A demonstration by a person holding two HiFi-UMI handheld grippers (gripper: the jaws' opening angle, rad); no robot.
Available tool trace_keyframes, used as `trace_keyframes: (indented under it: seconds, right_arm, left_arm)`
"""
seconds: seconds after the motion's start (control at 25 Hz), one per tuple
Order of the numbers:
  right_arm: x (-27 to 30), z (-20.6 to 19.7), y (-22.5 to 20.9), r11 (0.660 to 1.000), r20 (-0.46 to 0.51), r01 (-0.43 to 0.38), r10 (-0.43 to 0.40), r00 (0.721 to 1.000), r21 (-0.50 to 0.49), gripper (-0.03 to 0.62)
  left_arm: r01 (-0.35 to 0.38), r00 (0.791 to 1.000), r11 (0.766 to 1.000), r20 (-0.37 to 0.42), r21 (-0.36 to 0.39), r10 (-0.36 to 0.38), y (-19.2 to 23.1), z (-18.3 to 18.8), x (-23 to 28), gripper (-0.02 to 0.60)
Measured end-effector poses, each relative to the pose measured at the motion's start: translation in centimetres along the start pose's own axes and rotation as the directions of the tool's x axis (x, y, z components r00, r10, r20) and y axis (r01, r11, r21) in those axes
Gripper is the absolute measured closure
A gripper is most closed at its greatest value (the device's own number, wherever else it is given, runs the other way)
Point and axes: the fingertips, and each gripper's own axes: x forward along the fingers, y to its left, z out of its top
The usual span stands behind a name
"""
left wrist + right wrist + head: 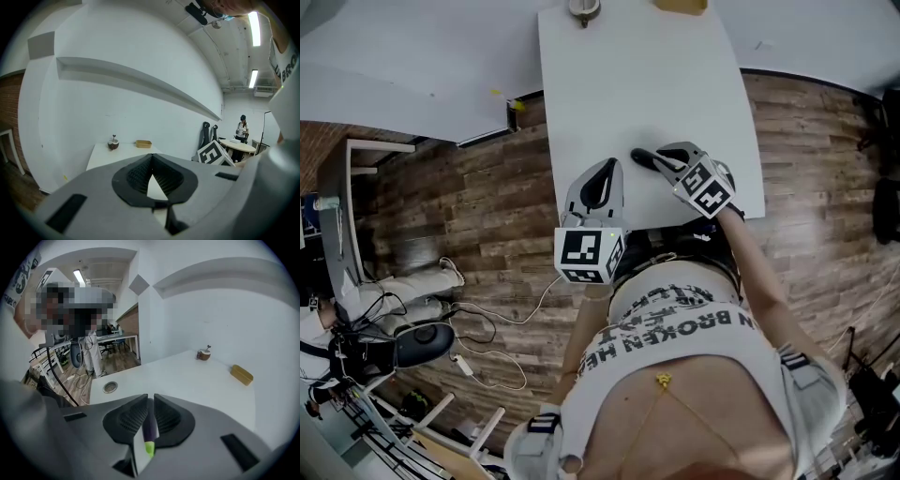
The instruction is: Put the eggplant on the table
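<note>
Only right gripper view, eggplant (149, 426), green-stemmed, pinched

You're working with two claws, the left claw (151, 158) and the right claw (151, 400). One eggplant (148, 426), sitting between the right claw's jaws. One table (187, 380) ahead of that claw. Far beyond the claw there's one small brown bowl (203, 354) and one tan tray (241, 374). Just left of the claw, one metal ring (110, 387).
</note>
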Motion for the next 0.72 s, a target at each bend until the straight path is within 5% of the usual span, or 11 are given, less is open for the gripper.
trace_keyframes:
  seconds: [0.72]
  right_arm:
    - [-7.9,8.4,0.5,0.999,0.259,0.031,-0.029,0.965,-0.005,0.583]
  left_arm:
    - [0.056,0.998,0.998,0.032,0.025,-0.057,-2.3,1.8,2.0,0.577]
